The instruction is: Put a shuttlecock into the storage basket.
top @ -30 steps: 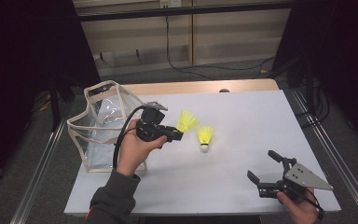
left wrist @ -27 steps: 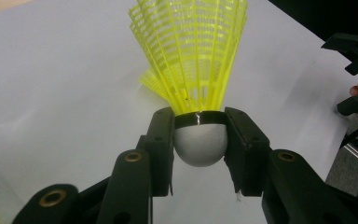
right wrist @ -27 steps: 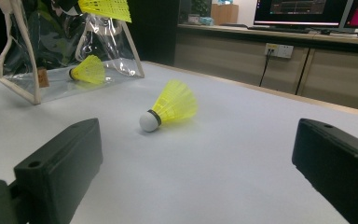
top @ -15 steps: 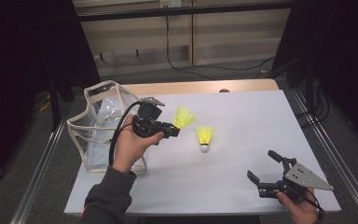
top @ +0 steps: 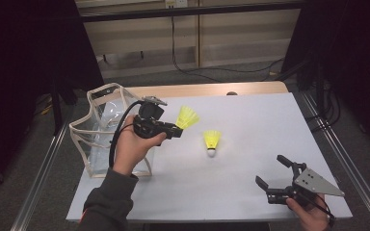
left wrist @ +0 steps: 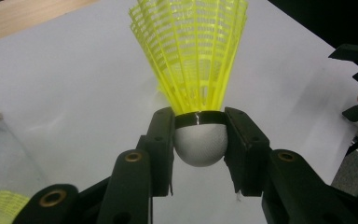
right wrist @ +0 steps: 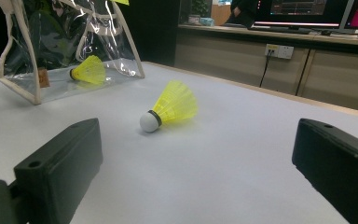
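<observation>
The held shuttlecock (left wrist: 193, 88) sits clamped by its white cork between the jaws of the left gripper (top: 173, 131), lifted above the white worktop (top: 250, 192) just beside the clear bag (top: 94, 139), its yellow skirt pointing away from the hand. The hold is on the rounded cork alone, so any twist on the way to the bag's mouth could let it roll out and drop. The bag looks soft and light; a nudge from the gripper might tip it or fold its opening closed. One shuttlecock (right wrist: 89, 70) already lies inside. A second loose shuttlecock (top: 212, 141) lies on its side mid-worktop and could roll if bumped. The right gripper (top: 273, 179) waits near the front edge, jaws spread wide and empty.
</observation>
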`<state>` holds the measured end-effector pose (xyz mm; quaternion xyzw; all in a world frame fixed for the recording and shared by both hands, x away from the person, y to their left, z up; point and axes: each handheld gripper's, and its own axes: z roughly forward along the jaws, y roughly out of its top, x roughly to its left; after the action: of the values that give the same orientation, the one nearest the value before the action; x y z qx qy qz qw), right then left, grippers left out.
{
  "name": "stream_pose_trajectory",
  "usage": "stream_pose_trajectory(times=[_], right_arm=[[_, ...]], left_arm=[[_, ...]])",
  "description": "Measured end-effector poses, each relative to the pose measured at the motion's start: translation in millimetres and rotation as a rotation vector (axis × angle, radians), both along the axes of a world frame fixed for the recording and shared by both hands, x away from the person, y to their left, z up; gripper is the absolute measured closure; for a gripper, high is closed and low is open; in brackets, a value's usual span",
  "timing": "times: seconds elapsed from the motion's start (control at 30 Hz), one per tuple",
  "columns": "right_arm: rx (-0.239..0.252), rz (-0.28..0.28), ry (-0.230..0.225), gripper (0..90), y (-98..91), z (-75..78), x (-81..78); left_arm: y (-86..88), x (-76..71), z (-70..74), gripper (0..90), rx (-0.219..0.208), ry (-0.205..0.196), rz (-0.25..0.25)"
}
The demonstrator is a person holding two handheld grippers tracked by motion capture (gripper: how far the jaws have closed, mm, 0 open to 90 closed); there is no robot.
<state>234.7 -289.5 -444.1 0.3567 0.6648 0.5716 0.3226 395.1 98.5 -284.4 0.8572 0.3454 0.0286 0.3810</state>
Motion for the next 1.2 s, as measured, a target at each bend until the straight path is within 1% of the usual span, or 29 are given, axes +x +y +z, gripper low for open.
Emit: stream_pose_trajectory(times=[0.13, 0.23, 0.37, 0.47, 0.5, 0.67, 0.9, 1.1, 1.2], right_arm=[[-0.001, 0.000, -0.001, 1.5, 0.0, -0.1, 0.1], [0.000, 0.000, 0.000, 1.5, 0.1, -0.1, 0.1], [-0.001, 0.001, 0.000, 1.5, 0.2, -0.1, 0.2], [0.000, 0.001, 0.000, 1.5, 0.2, -0.1, 0.1], [0.000, 0.001, 0.000, 1.5, 0.2, -0.2, 0.2], [0.001, 0.004, -0.001, 1.5, 0.1, -0.2, 0.3], [0.001, 0.003, -0.001, 1.5, 0.1, -0.1, 0.2], [0.000, 0.002, -0.001, 1.5, 0.0, -0.1, 0.1], [0.001, 0.002, -0.001, 1.5, 0.0, -0.1, 0.1]], left_arm=[[2.0, 1.2, 2.4, 64.7, 0.001, 0.002, 0.007], [3.1, 2.2, 3.9, 64.8, 0.011, 0.000, 0.009], [5.8, 3.4, 7.6, 64.8, 0.015, -0.001, 0.003], [7.8, 4.2, 10.6, 64.8, 0.018, -0.010, 0.010], [8.2, 4.4, 11.6, 64.8, 0.016, -0.006, 0.012], [10.3, 5.2, 14.6, 64.8, 0.022, -0.010, 0.020], [13.3, 7.1, 19.6, 64.8, 0.022, -0.008, 0.024], [18.0, 9.2, 24.7, 64.8, 0.025, -0.015, 0.038], [21.5, 10.1, 26.7, 64.8, 0.016, -0.009, 0.047]])
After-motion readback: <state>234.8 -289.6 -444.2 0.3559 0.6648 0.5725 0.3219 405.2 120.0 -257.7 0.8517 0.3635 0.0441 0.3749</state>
